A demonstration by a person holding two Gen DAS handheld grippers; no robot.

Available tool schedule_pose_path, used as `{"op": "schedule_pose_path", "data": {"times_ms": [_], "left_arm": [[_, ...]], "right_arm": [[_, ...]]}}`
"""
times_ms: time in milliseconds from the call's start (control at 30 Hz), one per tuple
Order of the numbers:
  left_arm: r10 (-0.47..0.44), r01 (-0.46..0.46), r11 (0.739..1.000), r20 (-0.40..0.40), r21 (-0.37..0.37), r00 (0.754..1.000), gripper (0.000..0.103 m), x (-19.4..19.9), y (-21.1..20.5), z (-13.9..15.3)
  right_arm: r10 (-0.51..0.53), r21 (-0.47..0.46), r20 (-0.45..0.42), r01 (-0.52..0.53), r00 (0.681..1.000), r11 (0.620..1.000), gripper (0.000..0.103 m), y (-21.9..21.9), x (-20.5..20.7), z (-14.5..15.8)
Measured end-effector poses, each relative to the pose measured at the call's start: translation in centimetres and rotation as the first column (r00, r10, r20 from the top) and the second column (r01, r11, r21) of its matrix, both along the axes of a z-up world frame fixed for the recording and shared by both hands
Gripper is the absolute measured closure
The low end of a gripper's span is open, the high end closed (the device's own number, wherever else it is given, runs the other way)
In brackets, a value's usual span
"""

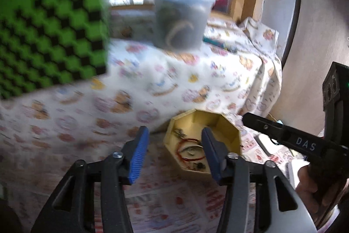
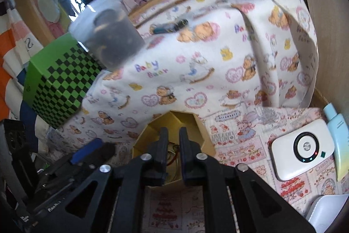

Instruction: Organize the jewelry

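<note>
A yellow octagonal box [image 1: 226, 123] sits open on the patterned cloth, with a red cord bracelet [image 1: 189, 149] and small jewelry pieces inside. My left gripper [image 1: 174, 147] is open with blue pads, just in front of the box and empty. My right gripper [image 2: 173, 141] has its black fingers nearly closed with a narrow gap, held over the same box [image 2: 150, 130]; nothing shows between the fingers. The right gripper also shows at the right of the left wrist view [image 1: 261, 123]. A clear lidded tub [image 1: 181, 14] of dark jewelry stands on the raised cloth behind.
A green checkered box [image 1: 52, 32] stands at the left on the raised bear-print cloth [image 2: 196, 71]. A white round-dial device [image 2: 303, 156] and a pale blue case [image 2: 338, 134] lie at the right. A dark pen-like item [image 2: 170, 26] lies on the cloth.
</note>
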State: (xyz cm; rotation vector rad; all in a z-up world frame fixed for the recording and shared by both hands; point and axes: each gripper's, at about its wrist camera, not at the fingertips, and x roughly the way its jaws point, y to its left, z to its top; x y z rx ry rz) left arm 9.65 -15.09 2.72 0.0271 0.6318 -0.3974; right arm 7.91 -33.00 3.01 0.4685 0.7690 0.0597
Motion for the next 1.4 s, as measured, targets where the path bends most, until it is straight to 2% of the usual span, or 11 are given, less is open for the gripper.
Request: {"op": "schedule_pose_path", "data": {"times_ms": [100, 167, 300, 467, 533, 667, 733, 800, 967, 1233, 1400], "left_arm": [[0.063, -0.064, 0.998, 0.093, 0.001, 0.994, 0.038, -1.5, 1.7, 0.9], [0.091, -0.09, 0.996, 0.134, -0.012, 0.987, 0.038, -2.4, 3.1, 1.3], [0.149, -0.145, 0.989, 0.214, -0.032, 0.966, 0.026, -4.3, 5.8, 2.2], [0.188, -0.182, 0.982, 0.309, -0.049, 0.932, 0.014, -6.7, 8.5, 3.1], [0.197, -0.188, 0.98, 0.332, -0.06, 0.922, 0.007, -7.4, 9.4, 3.2], [0.267, -0.258, 0.963, 0.429, -0.08, 0.863, 0.001, -9.2, 10.7, 3.1], [0.257, -0.244, 0.966, 0.458, -0.09, 0.851, 0.001, -10.1, 11.4, 2.9], [0.256, -0.236, 0.966, 0.473, -0.102, 0.843, 0.001, -10.7, 11.8, 2.5], [0.272, -0.244, 0.962, 0.46, -0.12, 0.845, 0.001, -10.5, 12.9, 0.9], [0.292, -0.29, 0.954, 0.445, -0.074, 0.846, 0.001, -8.9, 13.4, -1.5], [0.302, -0.302, 0.951, 0.427, -0.07, 0.852, 0.001, -8.4, 13.4, -2.3]], "right_arm": [[0.009, -0.039, 0.038, -0.008, 0.999, 0.999, 0.089, 0.9, -0.8, 1.3], [0.026, -0.076, 0.087, -0.02, 0.996, 0.997, 0.085, 1.9, -1.6, 2.6], [0.057, -0.15, 0.174, -0.031, 0.983, 0.988, 0.076, 3.9, -3.2, 4.5], [0.086, -0.235, 0.264, -0.023, 0.961, 0.972, 0.058, 6.4, -5.0, 5.7], [0.086, -0.244, 0.301, -0.011, 0.95, 0.97, 0.036, 7.0, -5.6, 6.0], [0.103, -0.288, 0.359, 0.005, 0.928, 0.958, 0.021, 8.3, -6.6, 5.7], [0.117, -0.327, 0.377, 0.014, 0.919, 0.945, 0.008, 9.0, -7.0, 5.4], [0.115, -0.342, 0.392, 0.029, 0.913, 0.939, 0.0, 9.5, -7.2, 4.8], [0.108, -0.346, 0.378, 0.032, 0.919, 0.938, 0.0, 10.1, -7.0, 3.4], [0.099, -0.407, 0.332, 0.048, 0.938, 0.912, 0.0, 11.0, -6.0, 1.2], [0.075, -0.432, 0.345, 0.087, 0.936, 0.898, 0.0, 11.1, -6.1, 0.8]]}}
